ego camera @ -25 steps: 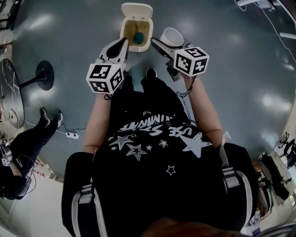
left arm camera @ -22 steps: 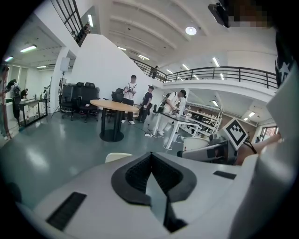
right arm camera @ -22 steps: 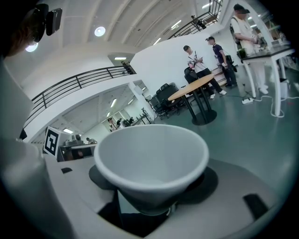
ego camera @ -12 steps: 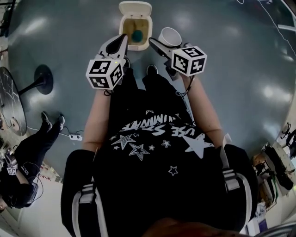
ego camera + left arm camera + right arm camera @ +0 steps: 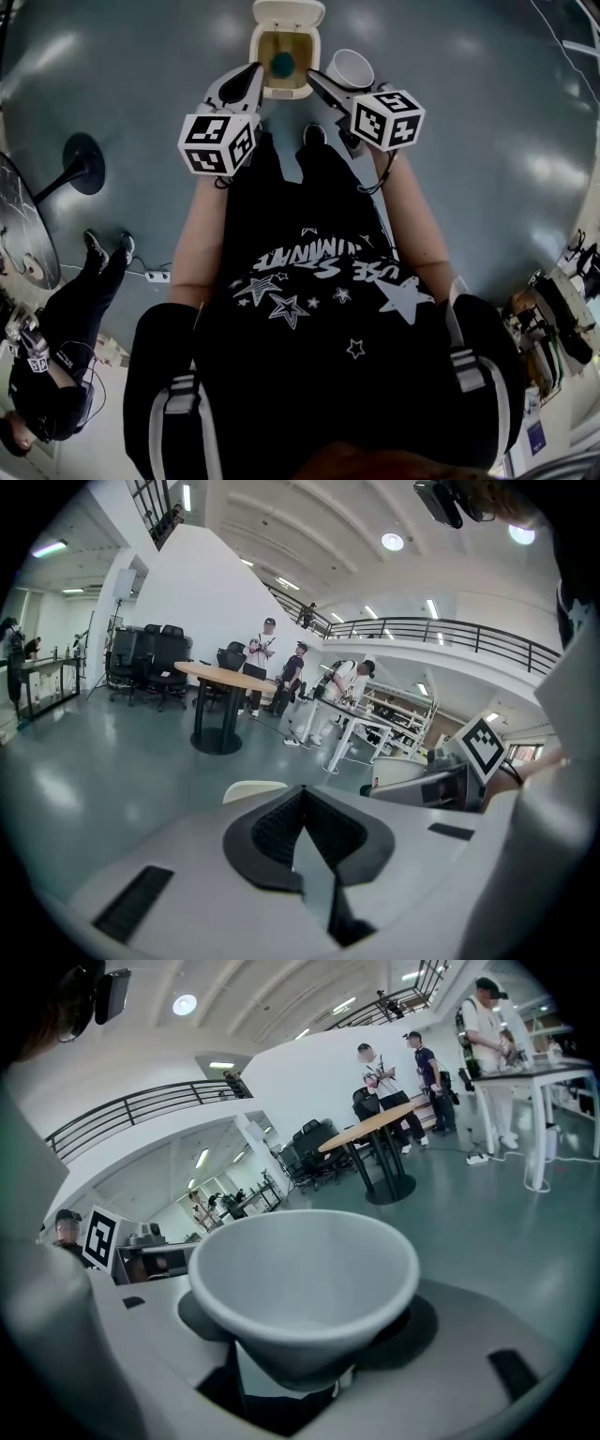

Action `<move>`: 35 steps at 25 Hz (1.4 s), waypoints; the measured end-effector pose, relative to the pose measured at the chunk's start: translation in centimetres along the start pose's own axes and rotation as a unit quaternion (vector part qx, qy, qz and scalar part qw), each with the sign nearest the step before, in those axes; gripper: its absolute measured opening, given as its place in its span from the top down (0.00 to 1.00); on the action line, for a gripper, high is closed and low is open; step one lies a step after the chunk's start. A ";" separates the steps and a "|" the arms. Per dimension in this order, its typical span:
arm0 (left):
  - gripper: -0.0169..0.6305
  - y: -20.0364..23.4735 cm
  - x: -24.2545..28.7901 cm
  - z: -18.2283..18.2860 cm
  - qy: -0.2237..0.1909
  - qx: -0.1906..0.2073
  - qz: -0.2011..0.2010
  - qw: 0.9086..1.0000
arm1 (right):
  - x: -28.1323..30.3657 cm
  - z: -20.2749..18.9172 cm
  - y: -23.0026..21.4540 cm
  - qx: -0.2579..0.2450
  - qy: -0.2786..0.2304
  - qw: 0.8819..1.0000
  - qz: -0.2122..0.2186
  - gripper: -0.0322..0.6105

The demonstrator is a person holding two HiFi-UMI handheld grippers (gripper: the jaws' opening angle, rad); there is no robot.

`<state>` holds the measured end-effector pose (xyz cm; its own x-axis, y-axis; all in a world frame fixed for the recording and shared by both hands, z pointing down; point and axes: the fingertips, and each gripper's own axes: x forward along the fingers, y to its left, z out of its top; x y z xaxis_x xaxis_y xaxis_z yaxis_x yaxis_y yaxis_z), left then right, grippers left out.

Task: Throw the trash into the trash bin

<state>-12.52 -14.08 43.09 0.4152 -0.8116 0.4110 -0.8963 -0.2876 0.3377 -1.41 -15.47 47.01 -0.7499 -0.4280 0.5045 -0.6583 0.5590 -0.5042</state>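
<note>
Over the open trash bin point(image 5: 286, 93) on the grey floor point(image 5: 141, 75), my right tongs point(image 5: 328, 91) pinch a white paper cup point(image 5: 350, 69) by its base. It hangs just beside the rim, not above the opening, where a teal lump point(image 5: 282, 64) already lies. My left tongs point(image 5: 248, 82) are pressed together, empty. The carry looks nearly done — next, bring the cup over the mouth and let go.

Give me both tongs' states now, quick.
Left tongs: closed, empty.
Right tongs: closed on the white cup.
</note>
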 end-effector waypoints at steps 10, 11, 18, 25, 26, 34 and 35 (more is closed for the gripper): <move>0.96 4.2 3.3 -2.8 0.035 -0.001 -0.026 0.999 | 4.6 -2.3 -1.8 0.025 0.014 0.999 -0.036 0.47; 0.96 4.5 3.6 -3.2 0.037 -0.003 -0.027 0.999 | 5.1 -2.7 -2.0 0.027 0.016 0.999 -0.037 0.47; 0.96 6.1 5.1 -5.5 0.059 -0.009 -0.032 0.998 | 7.8 -5.6 -3.2 0.037 0.038 0.998 -0.041 0.47; 0.96 6.5 7.2 -9.1 0.093 0.000 -0.052 0.994 | 10.7 -7.9 -4.3 0.034 0.056 0.997 -0.043 0.47; 0.96 6.3 7.3 -9.3 0.096 0.001 -0.053 0.994 | 10.7 -8.0 -4.4 0.033 0.059 0.997 -0.044 0.47; 0.96 7.8 9.2 -12.5 0.124 -0.009 -0.056 0.991 | 13.6 -10.8 -5.0 0.040 0.082 0.995 -0.040 0.47; 0.96 8.0 9.4 -12.9 0.127 -0.010 -0.055 0.990 | 13.8 -11.2 -5.1 0.040 0.085 0.995 -0.040 0.47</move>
<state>-13.71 -17.46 60.59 0.5384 -0.6206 0.5700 -0.8412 -0.3556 0.4074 -7.68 -16.30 64.39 -0.6776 -0.3392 0.6526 -0.7235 0.4670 -0.5084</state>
